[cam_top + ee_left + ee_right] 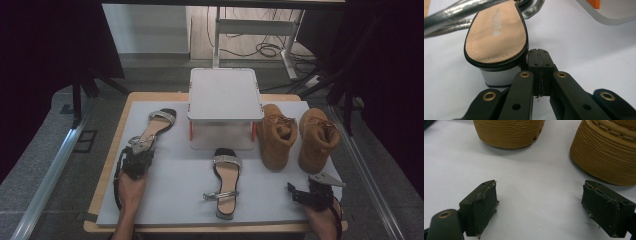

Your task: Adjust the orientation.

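White surface (175, 190) carries two sandals and two boots. Left gripper (136, 159), fingers closed and empty, touches the left sandal (152, 131) heel; push it gently and straight. Right gripper (312, 192) waits with fingers open.

Place: a lab or studio recording bay.
Signs: black curtains (45, 45) are hanging around; loose cables (267, 49) are lying beyond the table's far edge.

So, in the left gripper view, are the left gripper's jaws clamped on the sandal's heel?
No: the left gripper has its jaws shut flat against each other with nothing between them, beside the heel of the sandal.
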`<state>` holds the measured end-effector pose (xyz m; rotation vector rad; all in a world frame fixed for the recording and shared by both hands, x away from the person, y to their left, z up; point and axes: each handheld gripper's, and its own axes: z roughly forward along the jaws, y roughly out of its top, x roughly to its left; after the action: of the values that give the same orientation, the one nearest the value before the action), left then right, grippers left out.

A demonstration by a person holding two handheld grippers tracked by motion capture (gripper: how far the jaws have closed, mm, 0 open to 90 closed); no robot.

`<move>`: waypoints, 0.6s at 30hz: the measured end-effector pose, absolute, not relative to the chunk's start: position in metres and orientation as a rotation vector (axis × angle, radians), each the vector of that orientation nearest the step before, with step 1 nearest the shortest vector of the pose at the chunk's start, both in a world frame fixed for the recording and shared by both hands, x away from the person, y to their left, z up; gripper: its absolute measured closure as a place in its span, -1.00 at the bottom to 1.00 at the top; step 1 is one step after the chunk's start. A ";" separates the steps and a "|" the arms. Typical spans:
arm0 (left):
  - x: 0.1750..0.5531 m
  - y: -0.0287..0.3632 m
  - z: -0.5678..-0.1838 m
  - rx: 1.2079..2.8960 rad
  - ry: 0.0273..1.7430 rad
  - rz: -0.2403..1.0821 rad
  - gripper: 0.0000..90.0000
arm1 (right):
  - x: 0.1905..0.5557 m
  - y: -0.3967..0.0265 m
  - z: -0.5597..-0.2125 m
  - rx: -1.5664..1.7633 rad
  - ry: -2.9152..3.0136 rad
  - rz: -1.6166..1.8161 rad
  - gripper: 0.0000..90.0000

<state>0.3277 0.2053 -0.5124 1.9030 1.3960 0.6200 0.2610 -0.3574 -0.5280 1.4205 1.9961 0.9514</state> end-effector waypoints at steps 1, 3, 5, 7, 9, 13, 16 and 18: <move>0.328 0.205 -0.512 1.903 1.396 0.620 0.99 | 0.261 -0.357 -0.528 1.420 1.996 0.951 -0.72; 0.327 0.206 -0.514 1.894 1.388 0.594 0.99 | 0.261 -0.357 -0.528 1.421 1.996 0.952 -0.72; 0.326 0.205 -0.514 1.893 1.380 0.585 0.99 | 0.261 -0.357 -0.528 1.421 1.996 0.951 -0.72; 0.322 0.204 -0.513 1.895 1.371 0.593 0.96 | 0.261 -0.357 -0.528 1.421 1.996 0.951 -0.72; 0.318 0.205 -0.510 1.890 1.368 0.594 0.91 | 0.261 -0.357 -0.528 1.421 1.996 0.952 -0.72; 0.305 0.211 -0.502 1.880 1.358 0.603 0.76 | 0.261 -0.357 -0.528 1.420 1.995 0.951 -0.72; 0.302 0.215 -0.500 1.881 1.362 0.600 0.62 | 0.261 -0.357 -0.528 1.420 1.995 0.951 -0.72; 0.300 0.218 -0.499 1.887 1.371 0.610 0.45 | 0.261 -0.357 -0.528 1.420 1.995 0.951 -0.72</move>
<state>0.3000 0.2180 -0.4989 1.8870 1.3707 0.6104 0.2610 -0.3573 -0.5280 1.4203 1.9951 0.9509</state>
